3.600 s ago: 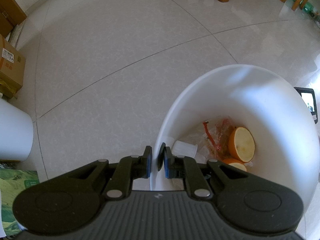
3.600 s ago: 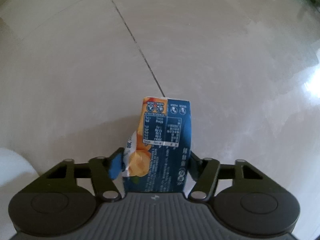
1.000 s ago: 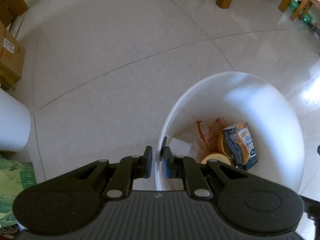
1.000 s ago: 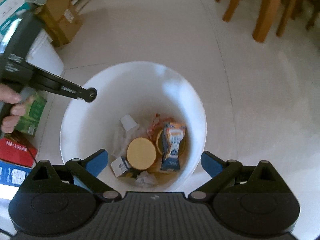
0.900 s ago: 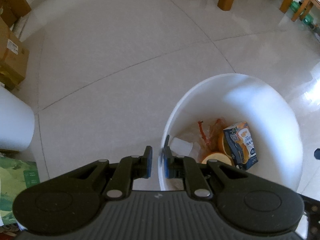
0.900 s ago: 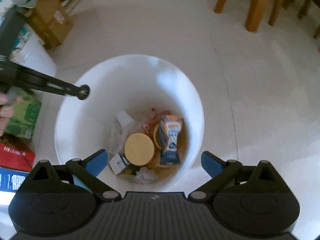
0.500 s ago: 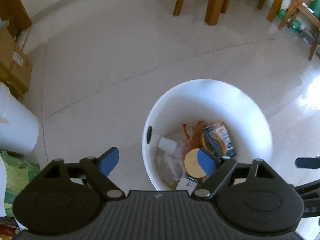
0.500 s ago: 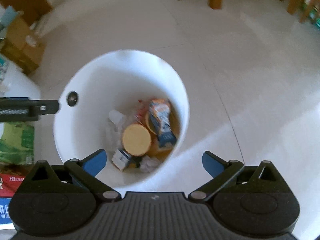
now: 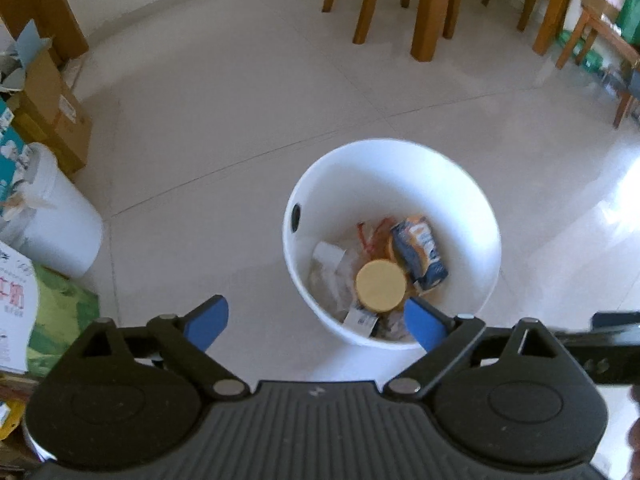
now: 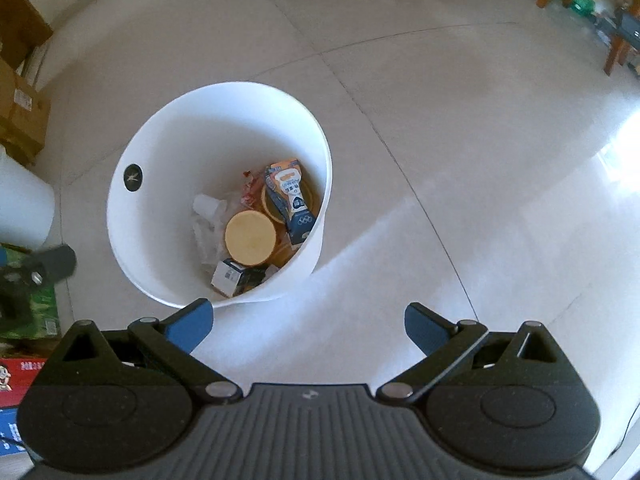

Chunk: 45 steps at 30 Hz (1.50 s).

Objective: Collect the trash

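Observation:
A white bin [image 9: 340, 176] [image 10: 168, 140] stands upright on the tiled floor. Inside it lie a blue and orange juice carton [image 9: 418, 252] [image 10: 290, 200], a round yellow fruit half [image 9: 380, 286] [image 10: 250, 238], a white cup [image 10: 206, 204], a small box [image 10: 232, 276] and wrappers. My left gripper [image 9: 318, 322] hangs above and in front of the bin, its jaws opening wide with nothing held between them. My right gripper [image 10: 306, 326] is open and empty over bare floor, to the right of the bin.
A second white bucket [image 9: 52, 220] stands at the left with cardboard boxes [image 9: 48, 108] and printed packages [image 9: 24, 312] around it. Wooden table and chair legs [image 9: 428, 8] rise at the back. Open tiled floor [image 10: 480, 140] lies to the right of the bin.
My left gripper let go of the bin's rim, opened wide, rose and drew back. The right gripper stayed open and shifted right, so the bin moved to the left in its view.

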Available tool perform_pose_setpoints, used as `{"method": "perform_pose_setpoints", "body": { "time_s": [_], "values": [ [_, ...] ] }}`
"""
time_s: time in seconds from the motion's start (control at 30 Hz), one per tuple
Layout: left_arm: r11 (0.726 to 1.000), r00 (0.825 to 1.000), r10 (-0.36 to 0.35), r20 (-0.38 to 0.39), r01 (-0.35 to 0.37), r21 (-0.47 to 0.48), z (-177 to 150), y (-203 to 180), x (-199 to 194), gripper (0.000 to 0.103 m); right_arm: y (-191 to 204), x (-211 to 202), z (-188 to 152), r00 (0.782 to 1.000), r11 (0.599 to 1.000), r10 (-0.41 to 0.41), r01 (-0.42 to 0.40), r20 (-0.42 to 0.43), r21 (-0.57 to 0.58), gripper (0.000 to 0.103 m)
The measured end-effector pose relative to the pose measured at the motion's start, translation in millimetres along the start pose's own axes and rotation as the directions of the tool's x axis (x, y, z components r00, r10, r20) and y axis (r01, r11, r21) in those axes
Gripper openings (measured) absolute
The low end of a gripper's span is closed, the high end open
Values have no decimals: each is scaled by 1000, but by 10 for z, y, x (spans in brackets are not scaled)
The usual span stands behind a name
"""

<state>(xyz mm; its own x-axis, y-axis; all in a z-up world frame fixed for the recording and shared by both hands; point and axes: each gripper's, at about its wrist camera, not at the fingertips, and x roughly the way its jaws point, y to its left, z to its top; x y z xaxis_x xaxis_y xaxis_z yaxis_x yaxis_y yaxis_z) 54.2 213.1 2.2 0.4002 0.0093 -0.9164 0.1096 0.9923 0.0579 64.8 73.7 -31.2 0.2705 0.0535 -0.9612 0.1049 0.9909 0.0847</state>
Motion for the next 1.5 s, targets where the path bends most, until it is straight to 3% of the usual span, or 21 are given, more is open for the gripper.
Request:
{"method": "perform_pose_setpoints", "body": {
  "time_s": [0.17,0.37,1.5],
  "values": [
    [999,999,51,6,-51,-11,-36,0,-56,95,38,-158,-77,999,999,-37,37,16,8,103],
    [999,998,29,-58,-31,-33,-79,-22,-30,97,95,-300,-110,997,998,-67,67,37,3,103],
    [999,998,20,-67,-24,-48,-102,79,-102,97,219,-364,-97,993,995,-102,103,56,-17,103]
  ]
}}
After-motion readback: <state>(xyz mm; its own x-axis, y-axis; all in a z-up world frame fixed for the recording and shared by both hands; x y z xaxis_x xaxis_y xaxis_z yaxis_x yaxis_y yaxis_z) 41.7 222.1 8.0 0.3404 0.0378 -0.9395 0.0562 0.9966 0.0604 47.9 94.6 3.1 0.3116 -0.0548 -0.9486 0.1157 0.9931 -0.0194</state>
